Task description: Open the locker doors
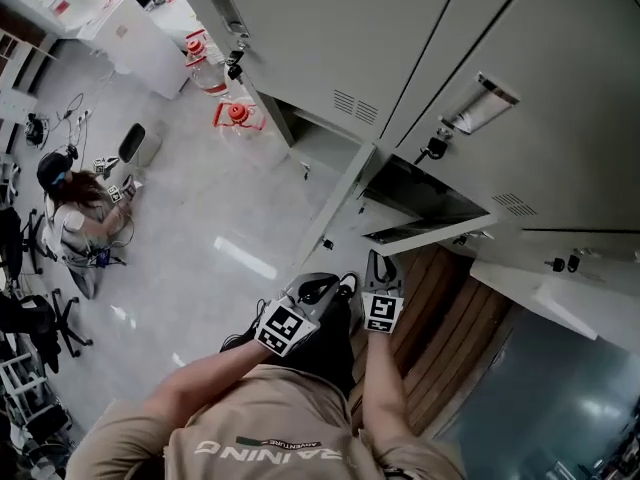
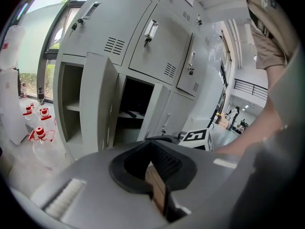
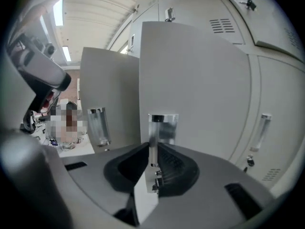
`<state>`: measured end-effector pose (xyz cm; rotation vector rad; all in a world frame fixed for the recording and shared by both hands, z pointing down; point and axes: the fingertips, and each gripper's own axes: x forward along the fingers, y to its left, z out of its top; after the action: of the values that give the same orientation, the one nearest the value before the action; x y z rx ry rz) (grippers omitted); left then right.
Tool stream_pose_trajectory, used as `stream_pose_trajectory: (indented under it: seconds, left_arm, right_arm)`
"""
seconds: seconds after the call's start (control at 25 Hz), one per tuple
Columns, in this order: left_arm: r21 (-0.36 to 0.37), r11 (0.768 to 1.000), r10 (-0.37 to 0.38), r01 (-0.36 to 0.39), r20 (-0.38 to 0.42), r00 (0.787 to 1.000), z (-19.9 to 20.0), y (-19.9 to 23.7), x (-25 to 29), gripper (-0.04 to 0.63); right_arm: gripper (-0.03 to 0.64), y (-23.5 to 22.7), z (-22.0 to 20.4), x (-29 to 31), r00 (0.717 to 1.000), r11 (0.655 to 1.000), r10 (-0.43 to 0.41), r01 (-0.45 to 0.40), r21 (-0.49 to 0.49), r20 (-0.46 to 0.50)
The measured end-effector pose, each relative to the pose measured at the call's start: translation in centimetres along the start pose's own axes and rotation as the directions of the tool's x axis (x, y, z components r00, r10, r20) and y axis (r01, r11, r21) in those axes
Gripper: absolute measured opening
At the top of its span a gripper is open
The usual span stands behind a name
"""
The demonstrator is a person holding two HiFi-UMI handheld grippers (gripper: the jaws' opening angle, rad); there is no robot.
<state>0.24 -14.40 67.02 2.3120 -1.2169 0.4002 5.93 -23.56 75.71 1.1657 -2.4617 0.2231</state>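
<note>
A bank of grey lockers (image 1: 330, 38) fills the upper head view. Two lower doors stand swung open: one (image 1: 340, 208) at the middle, and one (image 1: 430, 232) to its right showing a dark compartment (image 1: 420, 193). My right gripper (image 1: 381, 280) reaches up to the right one. In the right gripper view its jaws are shut (image 3: 153, 173) on that door's edge, just below the chrome handle (image 3: 162, 127). My left gripper (image 1: 322, 293) is held near the body, away from the lockers. Its jaws (image 2: 159, 185) look shut, with only a thin brown strip between them.
The left gripper view shows both open compartments (image 2: 71, 106) (image 2: 136, 104) and closed upper doors with handles (image 2: 150, 30). A person (image 1: 75, 213) sits on the floor at left, near red-capped clear containers (image 1: 235, 113). Wooden boards (image 1: 450, 318) lie under the right lockers.
</note>
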Motion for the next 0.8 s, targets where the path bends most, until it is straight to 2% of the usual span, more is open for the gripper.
stream_pose_trajectory:
  seconds: [0.24, 0.48, 0.8]
  left_arm:
    - [0.044, 0.996, -0.079, 0.08, -0.014, 0.997, -0.6, -2.3, -0.4, 0.006]
    - [0.089, 0.983, -0.16, 0.161, -0.019, 0.987, 0.2, -4.9, 0.2, 0.006]
    - [0.1, 0.975, -0.201, 0.198, 0.014, 0.98, 1.1, -7.1, -0.1, 0.006]
  right_arm:
    - [0.04, -0.7, -3.4, -7.0, 0.993, 0.995, -0.095, 0.097, 0.027, -0.063]
    - [0.04, -3.1, -5.6, -12.4, 0.972, 0.972, -0.213, 0.221, 0.077, -0.095]
    - [0.04, -4.6, -4.1, -16.8, 0.957, 0.951, -0.282, 0.288, 0.109, -0.069]
